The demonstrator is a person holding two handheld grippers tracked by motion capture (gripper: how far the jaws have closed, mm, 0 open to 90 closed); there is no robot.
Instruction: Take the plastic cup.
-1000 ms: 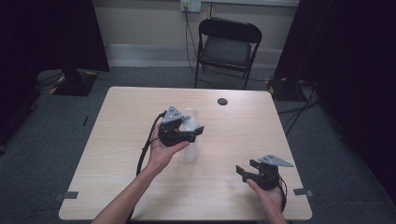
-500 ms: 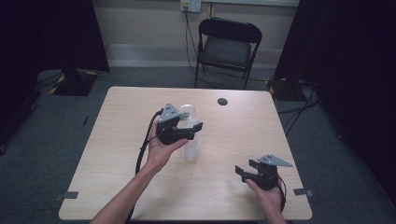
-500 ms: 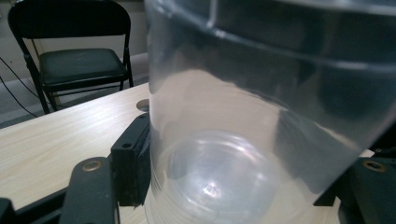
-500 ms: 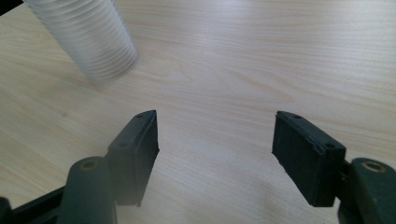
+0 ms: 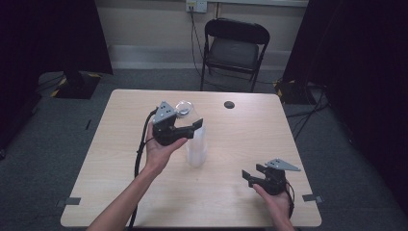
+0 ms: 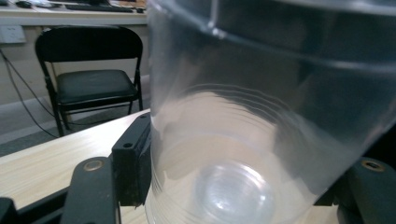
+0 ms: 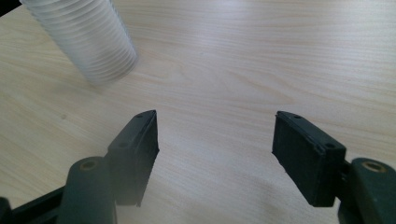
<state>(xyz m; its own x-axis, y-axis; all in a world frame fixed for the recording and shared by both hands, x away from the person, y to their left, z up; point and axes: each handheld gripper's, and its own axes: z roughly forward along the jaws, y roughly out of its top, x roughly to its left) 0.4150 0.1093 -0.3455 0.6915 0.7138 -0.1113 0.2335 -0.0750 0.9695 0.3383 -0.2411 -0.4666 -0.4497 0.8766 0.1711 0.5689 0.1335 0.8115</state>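
Observation:
A clear plastic cup point(image 5: 184, 109) is tilted above a stack of ribbed clear cups point(image 5: 196, 147) standing mid-table. My left gripper point(image 5: 191, 123) is shut on that cup, and its jaws have just been closing a little further on it. In the left gripper view the cup point(image 6: 261, 140) sits between the two black jaws of the left gripper point(image 6: 243, 186), its base toward the camera. My right gripper point(image 5: 259, 175) rests low near the table's front right, open with nothing in it. In the right gripper view the right gripper point(image 7: 215, 154) faces bare wood, with the cup stack point(image 7: 88, 42) beyond at upper left.
A small black round thing point(image 5: 229, 104) lies near the far edge of the wooden table point(image 5: 120, 144). A black folding chair point(image 5: 234, 48) stands behind the table. Dark curtains hang at both sides.
My left hand has risen and drawn back to the left, lifting the top cup clear of the stack and tilting it. The right hand has stayed put.

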